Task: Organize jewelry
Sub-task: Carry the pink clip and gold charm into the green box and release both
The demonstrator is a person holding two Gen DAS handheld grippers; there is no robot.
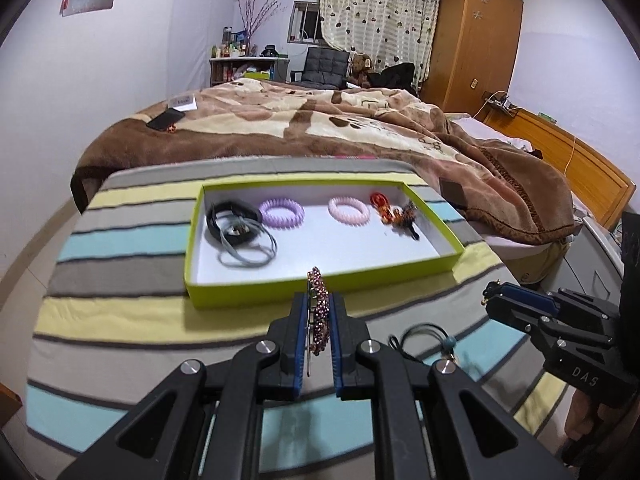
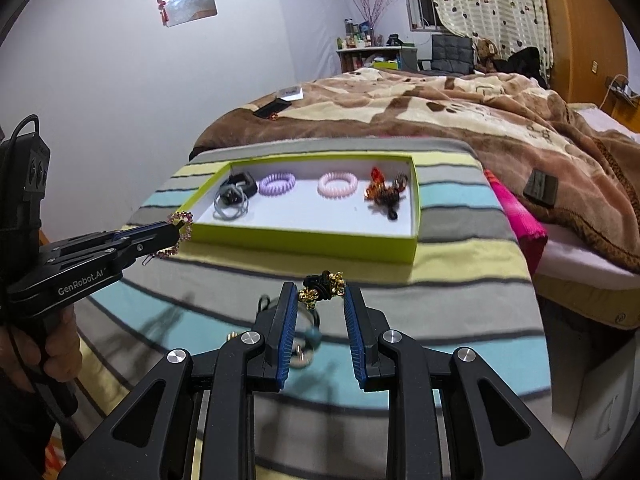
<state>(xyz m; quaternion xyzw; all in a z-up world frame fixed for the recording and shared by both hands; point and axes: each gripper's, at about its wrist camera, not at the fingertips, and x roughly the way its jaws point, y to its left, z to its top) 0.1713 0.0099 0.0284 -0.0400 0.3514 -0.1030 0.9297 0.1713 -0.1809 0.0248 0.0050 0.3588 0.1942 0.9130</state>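
Observation:
A lime-green box (image 1: pixel 256 289) (image 2: pixel 304 240) on a striped cloth holds a black band, grey hair ties (image 1: pixel 248 250), a purple coil tie (image 1: pixel 281 212), a pink coil tie (image 1: pixel 348 210) and a red-amber clip (image 1: pixel 396 214). My left gripper (image 1: pixel 318 304) (image 2: pixel 178 234) is shut on a purple beaded hair clip (image 1: pixel 318 312) just in front of the box's near wall. My right gripper (image 2: pixel 320 292) (image 1: pixel 490 294) is shut on a black and gold hair tie (image 2: pixel 322 290), held above the cloth. A dark hair tie with a teal bead (image 1: pixel 432 340) lies on the cloth below it.
The striped cloth (image 1: pixel 120 320) covers a low table beside a bed with a brown blanket (image 1: pixel 320 120). A phone (image 1: pixel 165 119) lies on the bed. A pink cloth (image 2: pixel 516 208) sits at the table's right edge. A wooden wardrobe (image 1: pixel 472 36) stands behind.

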